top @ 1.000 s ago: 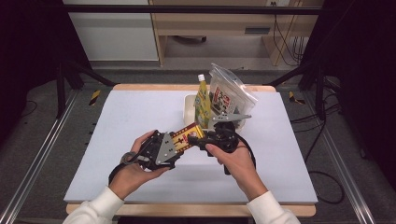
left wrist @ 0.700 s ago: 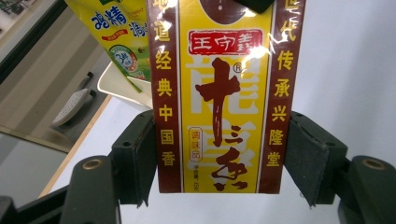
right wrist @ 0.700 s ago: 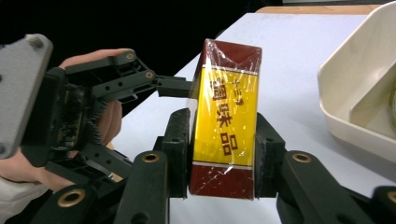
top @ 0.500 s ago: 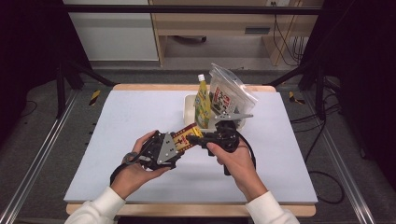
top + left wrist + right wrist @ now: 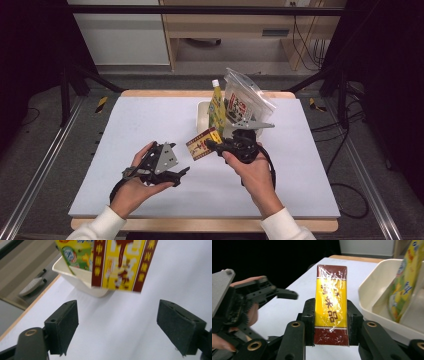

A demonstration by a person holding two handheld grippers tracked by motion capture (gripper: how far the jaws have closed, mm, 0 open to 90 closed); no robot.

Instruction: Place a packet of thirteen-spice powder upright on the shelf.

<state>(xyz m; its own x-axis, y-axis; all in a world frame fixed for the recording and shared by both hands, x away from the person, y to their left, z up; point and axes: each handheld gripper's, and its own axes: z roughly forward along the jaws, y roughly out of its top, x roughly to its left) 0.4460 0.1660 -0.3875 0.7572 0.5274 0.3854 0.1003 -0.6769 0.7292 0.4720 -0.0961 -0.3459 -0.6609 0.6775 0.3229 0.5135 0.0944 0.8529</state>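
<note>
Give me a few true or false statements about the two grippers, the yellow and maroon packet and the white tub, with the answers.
1. The right gripper clamps the yellow and maroon wrapped packet. True.
2. The left gripper also grips the packet. False: its jaws have just been opening, with nothing between them.
3. The white plastic tub holds a yellow-green bottle. True.
4. The clear printed bag lies flat at the table's near edge. False: it stands at the far side beside the bottle.
</note>
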